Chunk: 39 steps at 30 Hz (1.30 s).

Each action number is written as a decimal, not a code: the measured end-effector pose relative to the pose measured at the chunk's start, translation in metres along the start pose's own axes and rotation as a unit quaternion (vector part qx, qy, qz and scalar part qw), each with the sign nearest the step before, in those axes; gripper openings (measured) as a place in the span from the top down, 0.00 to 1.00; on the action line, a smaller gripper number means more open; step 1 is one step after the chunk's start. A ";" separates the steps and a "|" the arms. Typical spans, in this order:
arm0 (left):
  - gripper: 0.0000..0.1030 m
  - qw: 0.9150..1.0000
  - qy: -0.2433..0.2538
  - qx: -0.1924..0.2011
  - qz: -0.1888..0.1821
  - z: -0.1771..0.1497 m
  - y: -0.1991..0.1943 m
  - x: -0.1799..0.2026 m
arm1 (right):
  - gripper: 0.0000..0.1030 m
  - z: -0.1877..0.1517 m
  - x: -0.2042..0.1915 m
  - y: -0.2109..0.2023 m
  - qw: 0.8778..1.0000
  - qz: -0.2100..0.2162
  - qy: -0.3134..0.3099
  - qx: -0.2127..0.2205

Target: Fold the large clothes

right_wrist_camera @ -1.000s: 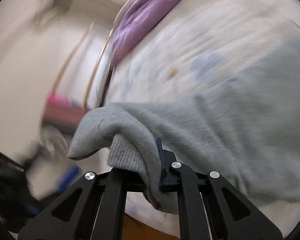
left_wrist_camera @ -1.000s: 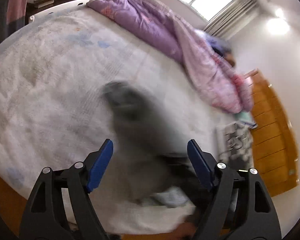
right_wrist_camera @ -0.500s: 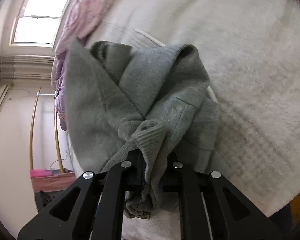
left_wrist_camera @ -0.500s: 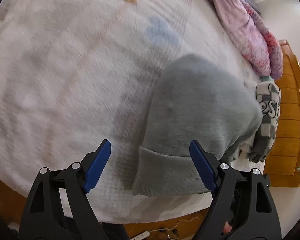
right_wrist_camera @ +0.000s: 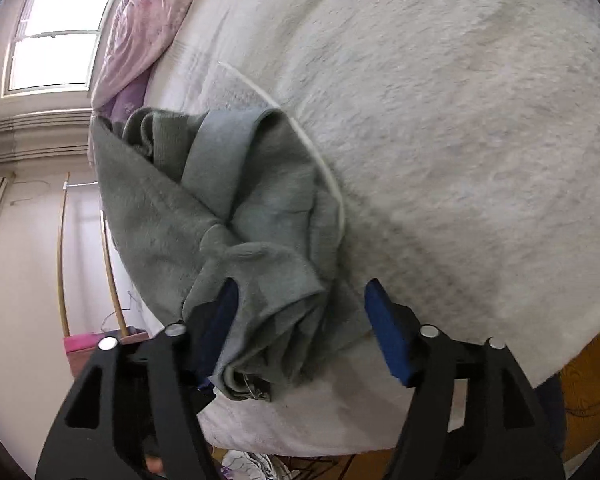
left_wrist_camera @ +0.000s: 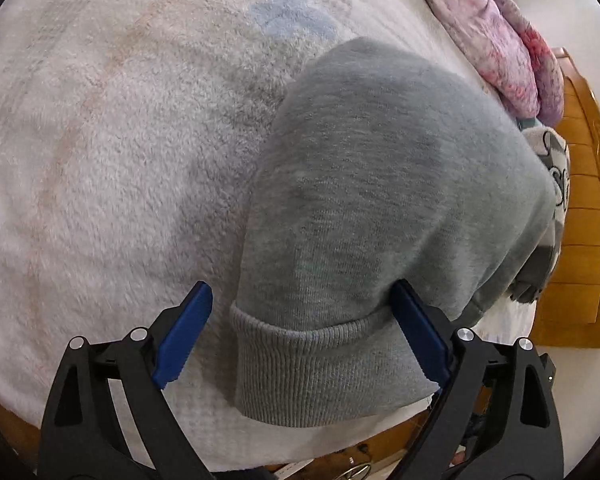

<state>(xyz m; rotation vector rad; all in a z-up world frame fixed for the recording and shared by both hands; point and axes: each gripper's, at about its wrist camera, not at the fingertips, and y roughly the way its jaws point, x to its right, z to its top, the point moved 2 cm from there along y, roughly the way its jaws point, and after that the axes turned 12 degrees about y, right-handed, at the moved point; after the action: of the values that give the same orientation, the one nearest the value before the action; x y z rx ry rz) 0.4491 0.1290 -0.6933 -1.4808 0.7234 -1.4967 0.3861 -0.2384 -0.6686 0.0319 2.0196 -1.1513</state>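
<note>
- My left gripper [left_wrist_camera: 300,336] hovers low over the bed [left_wrist_camera: 120,160], fingers spread wide astride the grey sweater [left_wrist_camera: 380,184] hem, gripping nothing.
- My right gripper [right_wrist_camera: 300,332] tilts sideways, fingers wide apart, bunched sweater cloth lying loose between them.

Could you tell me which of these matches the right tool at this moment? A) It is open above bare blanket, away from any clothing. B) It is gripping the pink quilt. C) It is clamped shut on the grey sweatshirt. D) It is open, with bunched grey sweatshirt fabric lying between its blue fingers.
D: in the right wrist view the right tool has its blue fingers spread wide, with bunched grey sweatshirt fabric lying loose between them on the white blanket.
</note>
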 end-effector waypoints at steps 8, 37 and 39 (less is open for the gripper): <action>0.12 0.999 -0.027 -0.012 -0.027 0.004 0.011 -0.006 | 0.24 0.008 0.004 0.036 0.996 0.057 0.007 -0.073; 0.56 0.994 -0.017 0.035 -0.105 0.032 -0.107 0.080 | 0.76 -0.001 -0.160 -0.055 0.989 0.111 -0.097 -0.029; 0.56 0.992 0.001 0.051 -0.115 0.041 -0.128 0.102 | 0.76 -0.002 -0.178 -0.083 0.985 0.122 -0.117 -0.018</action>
<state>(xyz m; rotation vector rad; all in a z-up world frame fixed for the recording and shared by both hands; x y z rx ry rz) 0.4758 0.1025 -0.5289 -1.5247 0.4825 -1.6826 0.4755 -0.2250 -0.4939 0.1180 1.7728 -0.9186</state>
